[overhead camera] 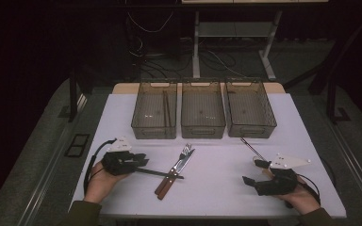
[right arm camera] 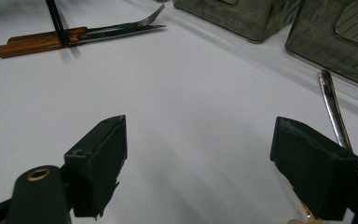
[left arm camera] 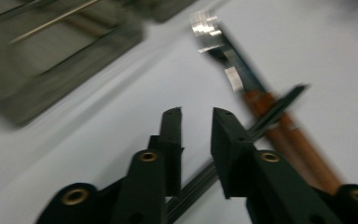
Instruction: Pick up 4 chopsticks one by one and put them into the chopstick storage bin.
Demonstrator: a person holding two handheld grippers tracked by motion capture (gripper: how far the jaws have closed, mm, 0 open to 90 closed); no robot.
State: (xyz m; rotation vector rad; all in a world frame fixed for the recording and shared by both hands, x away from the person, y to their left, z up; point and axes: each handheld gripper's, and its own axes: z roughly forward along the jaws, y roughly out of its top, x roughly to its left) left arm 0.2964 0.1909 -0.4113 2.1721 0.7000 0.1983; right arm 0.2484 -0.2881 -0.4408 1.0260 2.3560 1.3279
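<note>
Landmark: middle bin [overhead camera: 203, 113], the centre one of three clear bins in a row at the far side of the white counter [overhead camera: 217, 188].

- Left bin [overhead camera: 154, 113]: just beside the middle bin, on its left; two thin sticks lie inside.
- Right bin [overhead camera: 250, 110]: just beside the middle bin, on its right.
- Fork [overhead camera: 181, 160] and knife [overhead camera: 169, 176], wooden handles: side by side, near the middle bin on its near side, tips toward it.
- Black chopstick [overhead camera: 158, 173]: nearer than the middle bin and to its left, lying across the knife and fork handles.
- Left gripper [overhead camera: 141, 160]: well left of and nearer than the middle bin, above the chopstick's end. Jaws a narrow gap apart; the chopstick lies below the gap, unpressed.
- Right gripper [overhead camera: 252, 172]: well right of and nearer than the middle bin. Jaws wide apart, nothing between them.
- Metal rod [overhead camera: 252, 147]: by the right gripper, on its far side.
</note>
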